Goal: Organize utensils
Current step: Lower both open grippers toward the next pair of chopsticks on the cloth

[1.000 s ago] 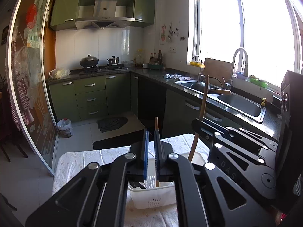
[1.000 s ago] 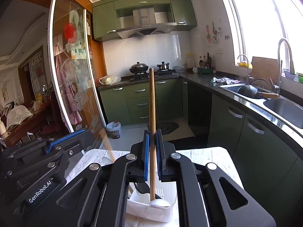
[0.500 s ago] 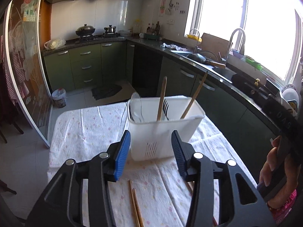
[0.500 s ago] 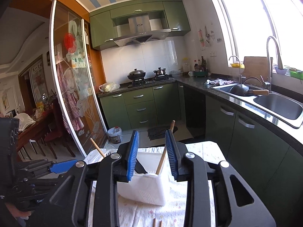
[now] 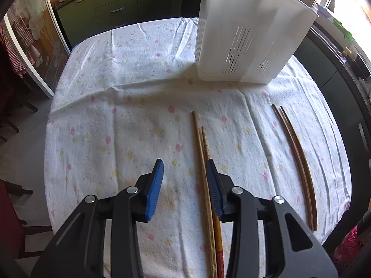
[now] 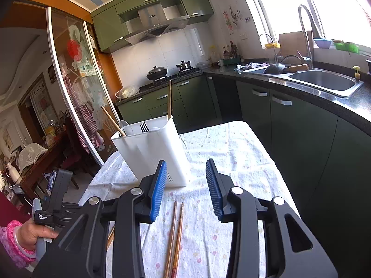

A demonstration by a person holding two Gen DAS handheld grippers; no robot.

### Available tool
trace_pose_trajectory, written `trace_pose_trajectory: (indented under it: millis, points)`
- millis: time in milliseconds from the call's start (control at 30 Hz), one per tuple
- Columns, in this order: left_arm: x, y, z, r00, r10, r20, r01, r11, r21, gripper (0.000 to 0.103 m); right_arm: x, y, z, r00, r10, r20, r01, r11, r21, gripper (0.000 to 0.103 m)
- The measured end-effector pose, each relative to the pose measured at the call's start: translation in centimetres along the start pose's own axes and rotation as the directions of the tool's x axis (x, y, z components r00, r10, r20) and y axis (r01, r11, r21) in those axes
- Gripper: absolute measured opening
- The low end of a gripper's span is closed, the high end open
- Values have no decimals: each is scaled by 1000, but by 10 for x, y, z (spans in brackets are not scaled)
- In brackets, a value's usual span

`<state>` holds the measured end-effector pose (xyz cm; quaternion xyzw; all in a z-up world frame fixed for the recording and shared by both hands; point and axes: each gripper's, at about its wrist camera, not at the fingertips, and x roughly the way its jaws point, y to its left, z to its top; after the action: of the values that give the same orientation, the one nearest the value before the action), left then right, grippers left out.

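A white slotted utensil holder (image 5: pixel 250 34) stands at the far side of the cloth-covered table (image 5: pixel 129 106). In the right wrist view the holder (image 6: pixel 150 153) contains two wooden-handled utensils (image 6: pixel 169 99), a fork and a spoon. A light pair of chopsticks (image 5: pixel 201 148) lies flat on the cloth, and a dark pair (image 5: pixel 296 153) lies to its right. My left gripper (image 5: pixel 185 169) points down over the light pair with its jaws closing; the sticks run beside its right finger and the pads do not press them. My right gripper (image 6: pixel 186 169) is opening over the dark pair (image 6: pixel 177 229), empty.
A hand in a pink sleeve (image 6: pixel 25 236) holds the left gripper's handle at the lower left. Dark green cabinets (image 6: pixel 301 139), a steel sink (image 6: pixel 324 81) and a stove line the walls. A sliding glass door (image 6: pixel 76 92) stands on the left.
Both grippers let go of the wooden-handled utensils into the holder, opened and drew back. The left one tipped down toward the light chopsticks; the right one moved right and lower.
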<state>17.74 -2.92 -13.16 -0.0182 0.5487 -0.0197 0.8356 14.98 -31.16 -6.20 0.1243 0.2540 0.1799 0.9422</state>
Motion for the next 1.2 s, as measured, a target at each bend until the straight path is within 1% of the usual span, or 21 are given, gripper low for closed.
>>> trace_pose_trajectory:
  millis: [100,200,300,433,500,567,667,733,767,800,867,900,1100,1200]
  points:
    - [4,-3,2,1000,17,-19,-17,1000,11,36,1,-4,-3,1000,9,-17,-9,1000,16,36]
    - [10,-5,0,999,16,-39,-15,1000,16,37,2,-2,0,1000,15,-23,-15,1000,19,36]
    - [11,-7,-1,999,29,-35,-29,999,27,36,3,-2,0,999,20,-25,-19,1000,24,39]
    - [13,-10,-3,998,47,-41,-46,998,44,38,6,1,1,999,24,-35,-23,999,23,39]
    - [13,-13,-3,997,60,-46,-58,997,58,38,11,6,-2,998,16,-58,-17,1000,-2,39]
    - [14,-14,-5,996,61,-67,-57,996,62,38,22,15,-4,994,16,-110,-20,999,-40,39]
    - [12,-10,-11,996,64,-57,-60,996,64,38,46,30,-17,976,18,-218,-42,993,-109,39]
    - [11,-4,-12,997,60,-55,-57,997,48,38,66,42,-31,954,11,-301,-64,984,-168,34]
    - [11,0,-13,997,61,-53,-58,997,41,38,76,48,-39,942,-2,-336,-69,978,-198,25]
    - [11,4,-13,997,62,-52,-60,998,36,38,86,52,-48,930,-22,-366,-66,972,-225,23]
    - [11,9,-14,997,56,-52,-54,998,33,38,105,59,-61,907,-48,-419,-64,966,-249,23]
    - [10,9,-15,997,56,-51,-54,998,36,39,114,60,-65,899,-62,-433,-56,966,-254,23]
    - [9,8,-18,998,55,-29,-54,997,50,39,144,61,-73,873,-100,-477,-37,963,-268,23]
    - [9,9,-18,999,47,-27,-46,998,50,39,152,61,-74,861,-135,-491,-4,962,-271,23]
